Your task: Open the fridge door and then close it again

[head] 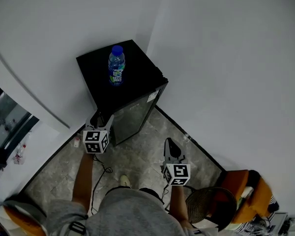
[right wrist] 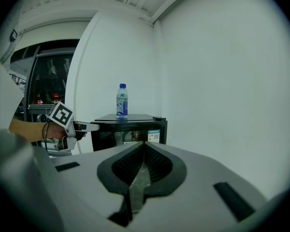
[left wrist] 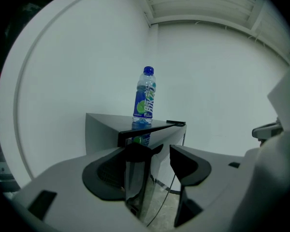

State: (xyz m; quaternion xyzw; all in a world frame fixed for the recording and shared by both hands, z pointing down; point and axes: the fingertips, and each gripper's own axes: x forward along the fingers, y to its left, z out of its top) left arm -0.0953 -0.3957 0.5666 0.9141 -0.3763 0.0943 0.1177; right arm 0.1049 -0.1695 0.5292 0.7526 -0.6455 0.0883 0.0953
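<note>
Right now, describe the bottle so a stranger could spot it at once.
In the corner where two white walls meet stands a small black fridge. On its top stands an upright clear bottle, set apart by its blue cap and blue-and-green label.

The small black fridge (head: 132,90) stands upright in the white corner, its glass door (head: 133,116) looking shut.

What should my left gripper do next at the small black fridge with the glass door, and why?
Probably close the left gripper on the glass door's edge of the small black fridge. Its jaws stand open with that edge between them, not yet pinched, and the door looks shut, so a grip should come before any pull.
</note>
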